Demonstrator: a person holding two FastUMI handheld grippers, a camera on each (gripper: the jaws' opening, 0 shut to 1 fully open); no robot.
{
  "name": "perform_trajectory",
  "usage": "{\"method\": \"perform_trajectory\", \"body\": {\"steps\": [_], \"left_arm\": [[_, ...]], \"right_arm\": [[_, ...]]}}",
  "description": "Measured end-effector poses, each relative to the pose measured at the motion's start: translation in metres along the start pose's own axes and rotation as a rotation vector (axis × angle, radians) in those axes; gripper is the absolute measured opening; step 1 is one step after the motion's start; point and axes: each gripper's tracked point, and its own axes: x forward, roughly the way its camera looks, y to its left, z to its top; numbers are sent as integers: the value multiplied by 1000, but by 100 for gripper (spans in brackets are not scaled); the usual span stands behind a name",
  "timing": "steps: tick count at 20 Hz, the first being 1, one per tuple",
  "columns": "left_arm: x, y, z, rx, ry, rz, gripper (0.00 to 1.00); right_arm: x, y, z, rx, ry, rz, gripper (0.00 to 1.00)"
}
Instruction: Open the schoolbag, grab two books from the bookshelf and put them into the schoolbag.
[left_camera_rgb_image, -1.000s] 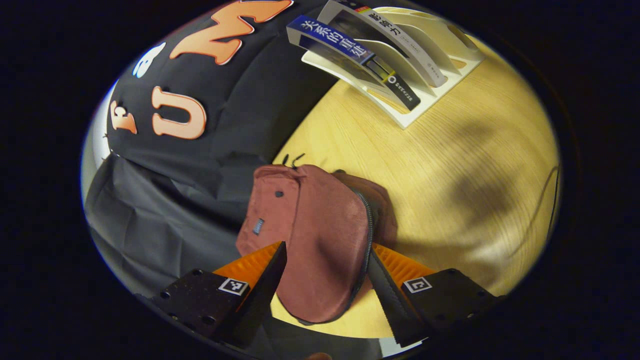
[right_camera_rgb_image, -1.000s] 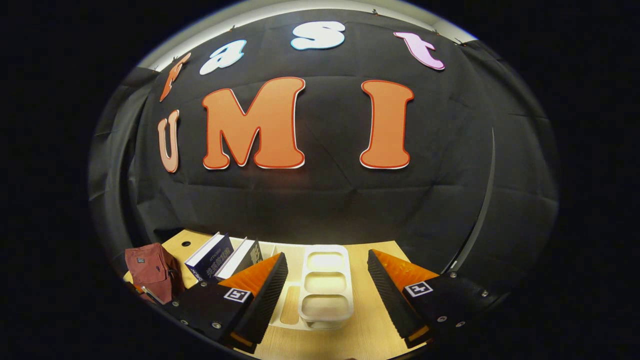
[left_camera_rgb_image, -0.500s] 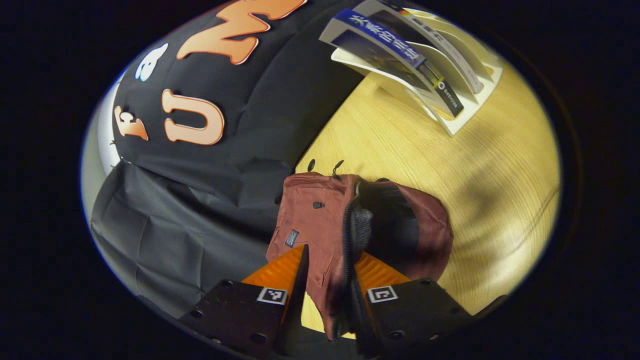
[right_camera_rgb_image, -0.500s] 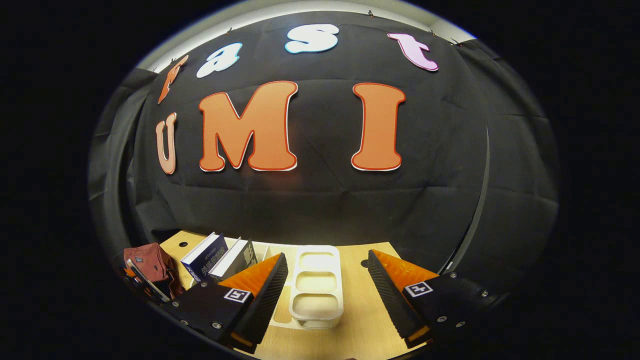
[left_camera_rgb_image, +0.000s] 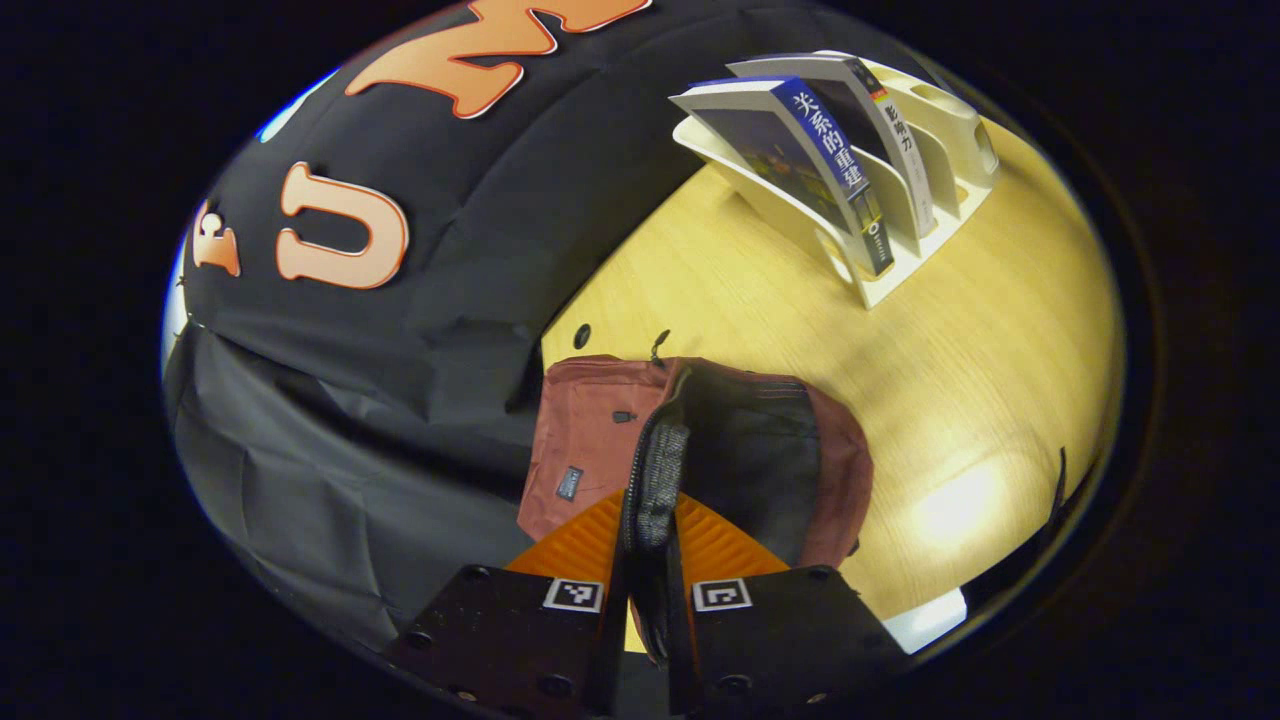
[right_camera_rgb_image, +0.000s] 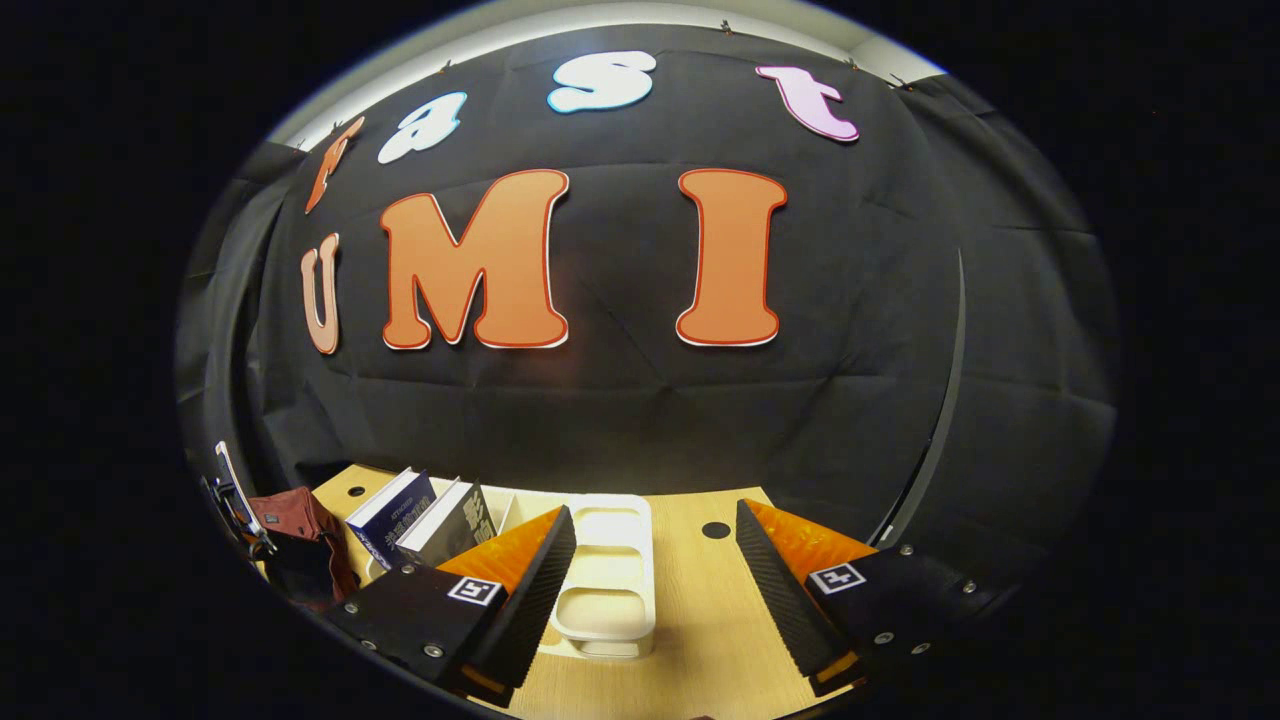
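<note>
The left tool (left_camera_rgb_image: 648, 590) is clamped on the flap (left_camera_rgb_image: 655, 480) of the bag (left_camera_rgb_image: 600, 440), whose dark mouth gapes just ahead of it. Both books (left_camera_rgb_image: 800, 160) sit in the shelf (left_camera_rgb_image: 880, 285), far ahead and to the right. The right tool (right_camera_rgb_image: 650, 580) hangs released, the shelf just ahead of it; bare tabletop (left_camera_rgb_image: 760, 310) lies between, nothing blocking.

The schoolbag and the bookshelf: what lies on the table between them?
Nothing: in the left gripper view, bare table separates the schoolbag from the bookshelf.
</note>
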Motion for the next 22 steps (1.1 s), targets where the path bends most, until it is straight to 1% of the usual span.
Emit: {"method": "perform_trajectory", "body": {"steps": [3,4,6,9,12,13,15,16,17,18,19,22], "left_arm": [[-5,17,7,-26,-2,-57,16],[-5,23,10,-23,-5,-75,14],[-6,33,18,6,-22,-121,14],[-5,46,27,44,-59,-207,14],[0,60,35,109,-111,-288,14],[2,64,36,123,-128,-324,12],[5,76,35,143,-152,-393,12],[7,82,34,146,-162,-432,12],[9,87,33,145,-176,-472,12],[9,92,33,141,-185,-515,18],[10,99,32,136,-194,-555,12],[18,107,32,139,-217,-645,12]], "right_arm": [[-5,2,3,-6,7,7,95],[-7,2,3,-10,17,-3,95],[-11,2,9,-22,16,-28,95],[-18,22,15,-42,32,-38,95],[-24,61,19,-70,54,-42,95],[-26,75,20,-68,68,-46,95],[-31,108,20,-56,102,-43,95],[-33,126,20,-53,119,-40,95],[-36,142,23,-51,134,-37,100],[-37,158,25,-49,145,-37,95],[-39,171,29,-43,151,-40,95],[-42,212,41,-51,174,-18,95]]}}
